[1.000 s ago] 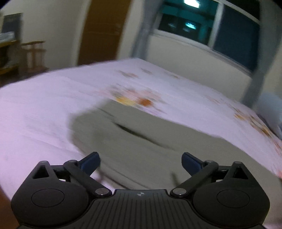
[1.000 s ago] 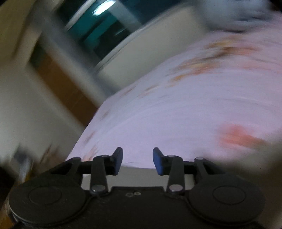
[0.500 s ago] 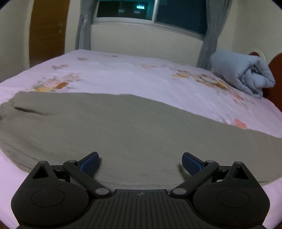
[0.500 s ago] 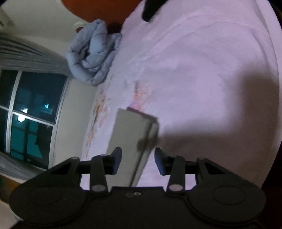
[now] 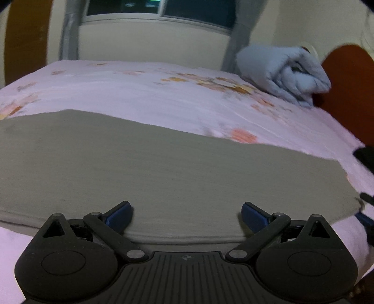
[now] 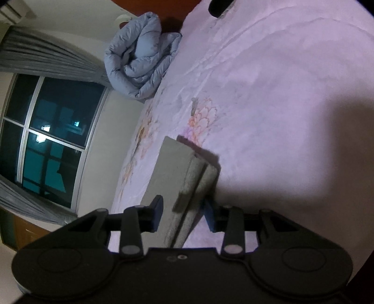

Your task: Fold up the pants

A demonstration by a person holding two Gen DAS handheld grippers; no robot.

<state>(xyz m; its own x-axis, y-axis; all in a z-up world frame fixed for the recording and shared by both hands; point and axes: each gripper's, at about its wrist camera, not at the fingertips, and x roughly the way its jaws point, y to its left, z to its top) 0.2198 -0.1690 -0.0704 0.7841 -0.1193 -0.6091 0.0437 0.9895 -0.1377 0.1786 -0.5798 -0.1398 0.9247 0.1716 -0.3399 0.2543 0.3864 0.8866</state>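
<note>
Grey-green pants (image 5: 145,173) lie flat across the pink flowered bed sheet (image 5: 163,93), legs stacked, cuffs at the right. My left gripper (image 5: 185,214) is open, fingers wide, over the near long edge of the pants. In the right wrist view the stacked leg cuffs (image 6: 187,184) lie between the blue pads of my right gripper (image 6: 183,214), which is open around them. The right gripper's tips also show at the right edge of the left wrist view (image 5: 365,210).
A rolled pale-blue duvet (image 5: 282,72) lies at the head of the bed beside a brown headboard (image 5: 348,93). A dark window (image 5: 161,9) with grey curtains is behind the bed. A black object (image 6: 219,7) lies on the sheet near the headboard.
Both views have swung and settled. My left gripper has shifted right along the pants' near edge. My right gripper has moved forward so that the leg cuffs now sit between its pads.
</note>
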